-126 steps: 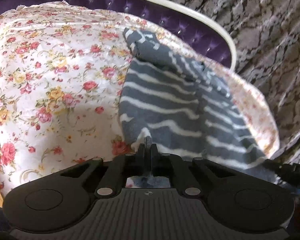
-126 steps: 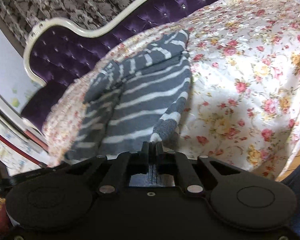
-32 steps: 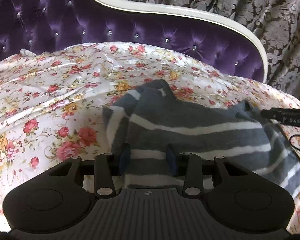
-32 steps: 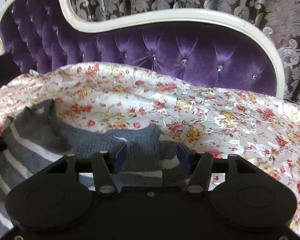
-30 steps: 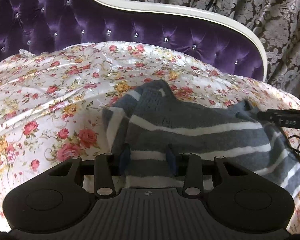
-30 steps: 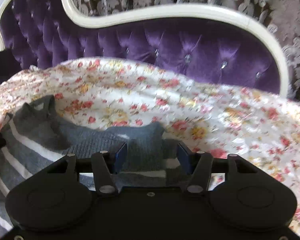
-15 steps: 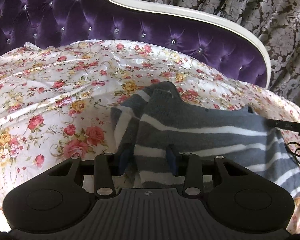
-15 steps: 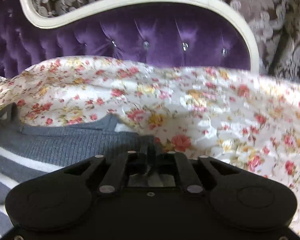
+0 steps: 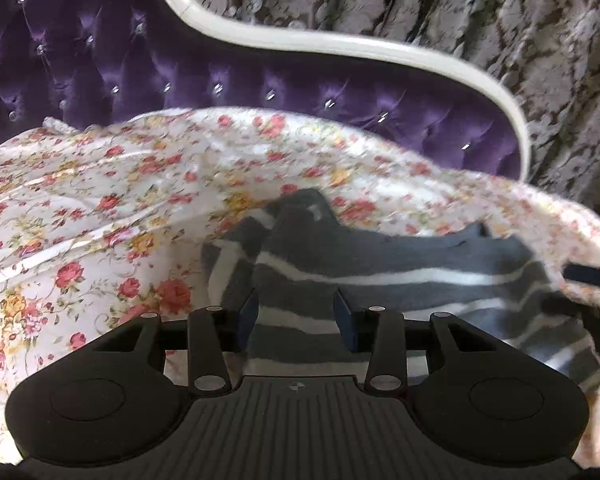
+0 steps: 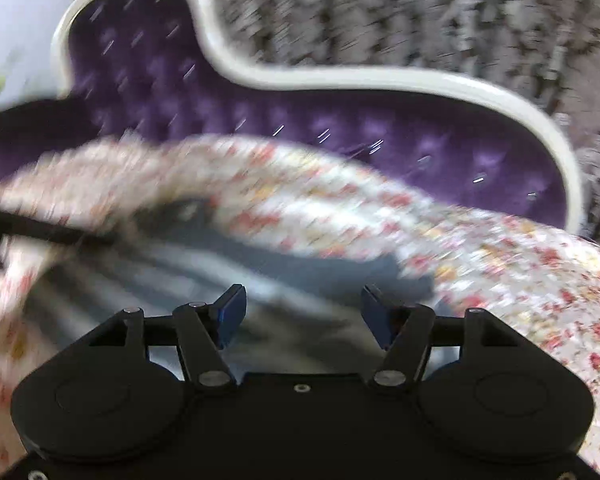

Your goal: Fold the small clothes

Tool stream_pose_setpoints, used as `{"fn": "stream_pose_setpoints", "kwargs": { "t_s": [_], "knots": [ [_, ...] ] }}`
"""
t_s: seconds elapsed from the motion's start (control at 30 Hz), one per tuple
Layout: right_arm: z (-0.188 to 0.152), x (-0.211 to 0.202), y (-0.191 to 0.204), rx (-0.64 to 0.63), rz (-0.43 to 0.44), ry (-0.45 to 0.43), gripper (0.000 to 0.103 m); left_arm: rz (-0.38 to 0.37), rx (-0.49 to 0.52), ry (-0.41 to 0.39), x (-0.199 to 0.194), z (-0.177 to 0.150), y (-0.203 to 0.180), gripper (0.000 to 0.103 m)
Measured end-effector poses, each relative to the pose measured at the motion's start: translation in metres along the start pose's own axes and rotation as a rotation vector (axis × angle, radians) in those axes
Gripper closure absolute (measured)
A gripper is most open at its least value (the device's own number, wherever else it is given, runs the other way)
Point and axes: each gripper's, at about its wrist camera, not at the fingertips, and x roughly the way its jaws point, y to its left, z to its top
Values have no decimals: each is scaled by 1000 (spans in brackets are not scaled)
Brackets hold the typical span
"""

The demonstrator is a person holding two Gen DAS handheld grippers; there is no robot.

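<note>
Lying folded near the floral cover's [image 9: 100, 208] right edge, striped garment [image 9: 380, 276]; both tools parted, empty.

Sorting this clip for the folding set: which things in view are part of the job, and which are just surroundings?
Part of the job:
- grey striped garment
- left gripper, open, garment between its jaws
- right gripper, jaws just opened

Surroundings:
- floral bedspread
- purple tufted headboard
- patterned curtain

The striped garment [image 9: 380, 264] lies on the floral sheet [image 9: 120, 208], toward its right edge. Headboard [image 9: 260, 88] sits behind the sheet, and the curtain [image 9: 500, 32] hangs behind that.
</note>
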Motion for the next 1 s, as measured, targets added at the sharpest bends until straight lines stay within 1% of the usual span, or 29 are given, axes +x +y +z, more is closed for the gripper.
{"fn": "stream_pose_setpoints", "kwargs": {
  "t_s": [0.03, 0.07, 0.1, 0.13, 0.17, 0.2, 0.27, 0.37, 0.43, 0.47, 0.5, 0.53, 0.57, 0.6, 0.7, 0.73, 0.77, 0.8, 0.83, 0.9, 1.0],
  "knots": [
    [-6, 4, 8, -49, -15, 27, 35, 19, 1, 19, 7, -2, 3, 63],
    [-14, 9, 14, -99, -49, 57, 35, 37, 2, 35, 12, -4, 6, 63],
    [-23, 13, 16, -126, -83, 93, 35, 43, 3, 35, 16, -7, 11, 62],
    [-31, 15, 14, -120, -94, 117, 35, 54, 8, 22, 17, -8, 14, 58],
    [-39, 13, 7, -77, -82, 108, 35, 83, 13, 23, 17, -8, 17, 57],
    [-44, 9, -1, -36, -70, 92, 33, 85, 13, 23, 18, -7, 19, 57],
    [-46, 5, -14, 24, -81, 99, 30, 76, -10, 25, 17, -4, 24, 57],
    [-43, -1, -22, 60, -83, 102, 29, 80, -26, 24, 13, -2, 24, 58],
    [-41, -6, -25, 77, -83, 83, 28, 72, -49, 12, 4, -1, 22, 56],
    [-39, -9, -28, 100, -84, 69, 25, 71, -55, 5, -1, 0, 20, 49],
    [-37, -10, -32, 125, -87, 57, 22, 73, -56, -1, -5, 1, 18, 34],
    [-34, -12, -38, 158, -93, 47, 22, 76, -53, -6, -9, 3, 14, 26],
    [-33, -14, -40, 181, -102, 38, 22, 76, -46, -12, -13, 5, 10, 16],
    [-31, -14, -42, 194, -108, 32, 21, 68, -33, -22, -17, 6, 4, 14],
    [-29, -6, -45, 167, -133, 64, 16, 28, 8, -41, -25, 9, -16, 14],
    [-32, 0, -46, 156, -141, 90, 16, 17, 22, -42, -26, 8, -23, 14],
    [-38, 9, -49, 144, -165, 140, 16, 6, 33, -40, -27, 8, -28, 14],
    [-44, 16, -53, 142, -206, 179, 10, -5, 41, -37, -27, 7, -34, 14],
    [-50, 14, -61, 187, -206, 158, 8, -14, 42, -35, -28, 6, -36, 14],
    [-53, 9, -78, 307, -185, 169, 8, -31, 34, -32, -31, 6, -40, 14],
    [-52, -6, -88, 328, -196, 130, 8, -36, 36, -40, -36, 7, -47, 14]
  ]
}}
